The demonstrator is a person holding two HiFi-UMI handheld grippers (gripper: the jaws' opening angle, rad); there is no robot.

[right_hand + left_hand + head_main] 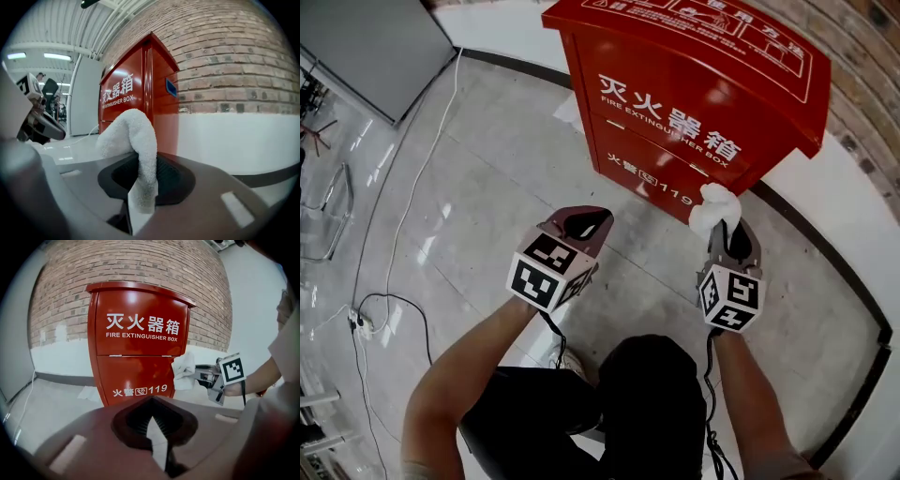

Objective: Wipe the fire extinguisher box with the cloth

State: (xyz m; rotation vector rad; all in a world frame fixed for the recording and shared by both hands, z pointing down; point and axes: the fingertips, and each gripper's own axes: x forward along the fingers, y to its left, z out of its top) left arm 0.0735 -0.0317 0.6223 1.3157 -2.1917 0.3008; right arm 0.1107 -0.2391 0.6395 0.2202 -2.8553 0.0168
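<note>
Clamping a white terry cloth (pixel 713 204) in the right gripper (pixel 726 232) jaws, just beside the red metal fire extinguisher box (pixel 694 103); left gripper (pixel 592 221) jaws together, empty.

Your fire extinguisher box (pixel 694 103) stands upright on the floor against the brick wall. It is glossy red metal with a sloping lid, and its front carries white characters, "FIRE EXTINGUISHER BOX" and "119". Your cloth (pixel 713 206) is white and fluffy, bunched and pinched between the fingers of your right gripper (pixel 727 228). Its loose end curls over beside the box's lower right front edge; contact there is unclear.
</note>
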